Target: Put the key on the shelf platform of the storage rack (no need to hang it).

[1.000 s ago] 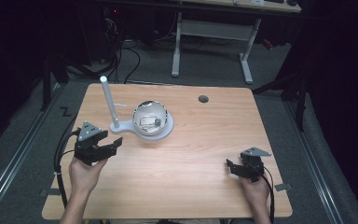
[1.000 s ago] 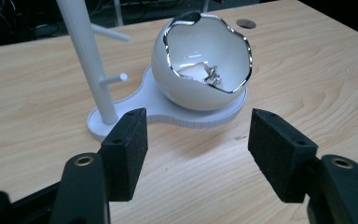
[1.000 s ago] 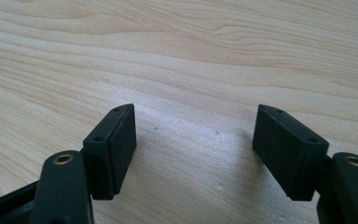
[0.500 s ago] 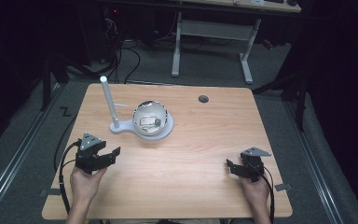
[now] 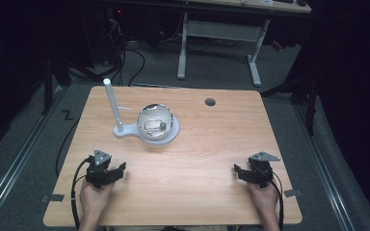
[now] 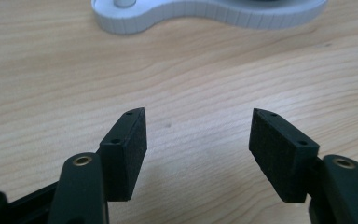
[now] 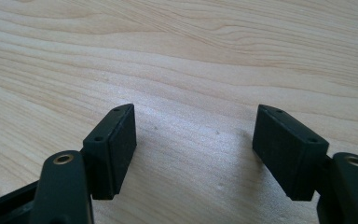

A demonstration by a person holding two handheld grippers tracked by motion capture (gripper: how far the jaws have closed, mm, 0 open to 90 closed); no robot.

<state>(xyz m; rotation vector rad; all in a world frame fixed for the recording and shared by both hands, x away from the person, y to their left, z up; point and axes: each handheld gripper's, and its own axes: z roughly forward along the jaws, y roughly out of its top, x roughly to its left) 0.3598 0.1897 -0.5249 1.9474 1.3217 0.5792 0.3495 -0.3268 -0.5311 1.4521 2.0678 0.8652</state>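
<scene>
A white stand (image 5: 125, 131) with an upright white post (image 5: 112, 103) carries a round shiny bowl (image 5: 156, 121) with something small inside, at the table's back left. Its white base (image 6: 205, 16) lies ahead of the left gripper's jaws. My left gripper (image 5: 118, 170) rests near the front left of the table, open with nothing between its pads (image 6: 129, 144). My right gripper (image 5: 239, 172) sits at the front right, also open and empty, low over bare wood (image 7: 196, 130).
The wooden table (image 5: 212, 144) has a dark round grommet hole (image 5: 210, 102) near its back edge. Another desk frame (image 5: 221, 43) and cables stand on the dark floor behind. Each gripper trails a black cable off the front edge.
The left gripper has drawn back toward the front edge of the table, away from the stand. The right gripper has stayed in place.
</scene>
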